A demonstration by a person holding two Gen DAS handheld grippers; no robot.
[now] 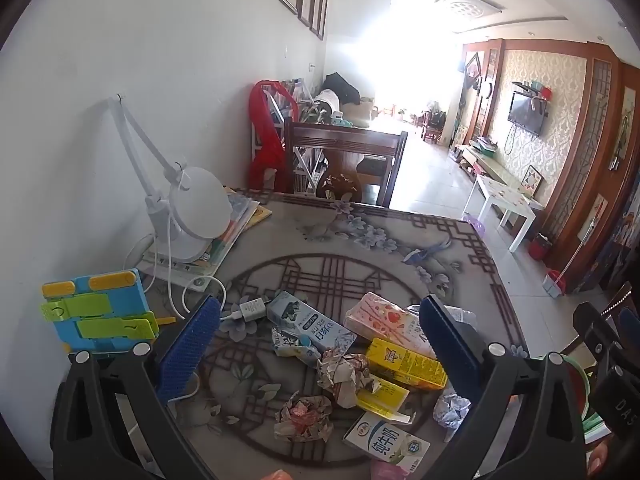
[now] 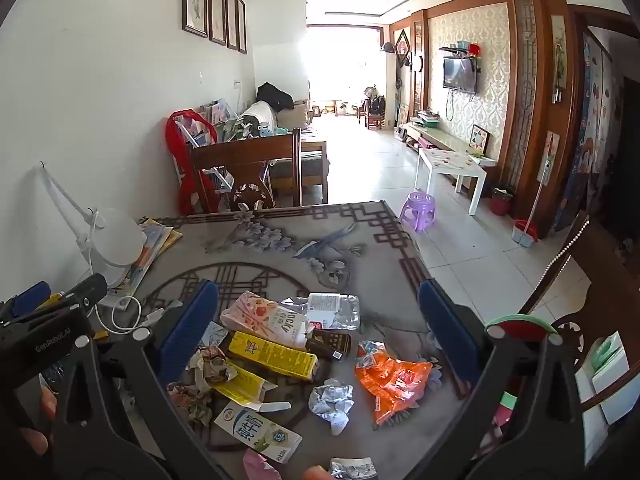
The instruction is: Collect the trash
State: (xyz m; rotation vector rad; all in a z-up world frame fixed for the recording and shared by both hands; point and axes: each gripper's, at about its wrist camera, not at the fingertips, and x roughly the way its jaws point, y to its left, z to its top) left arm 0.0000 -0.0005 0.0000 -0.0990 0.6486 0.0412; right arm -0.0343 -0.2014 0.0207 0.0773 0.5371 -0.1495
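Note:
A heap of trash lies on the patterned table (image 1: pixel 360 232). In the left wrist view I see a blue-white milk carton (image 1: pixel 308 324), a pink Pocky box (image 1: pixel 384 320), a yellow box (image 1: pixel 404 364), crumpled paper (image 1: pixel 344 372) and a white-green milk carton (image 1: pixel 386 442). My left gripper (image 1: pixel 320 302) hangs open above them, holding nothing. In the right wrist view, my right gripper (image 2: pixel 318 285) is open over the Pocky box (image 2: pixel 268 318), a flattened clear bottle (image 2: pixel 334 312), an orange wrapper (image 2: pixel 390 380) and a foil ball (image 2: pixel 332 400).
A white desk lamp (image 1: pixel 192 208) on books, a colourful folding stand (image 1: pixel 96 316) and a charger with cable (image 1: pixel 252 310) sit by the left wall. A wooden chair (image 1: pixel 344 160) stands behind the table. A green-rimmed container (image 2: pixel 520 322) is past the right edge, a purple stool (image 2: pixel 418 210) beyond.

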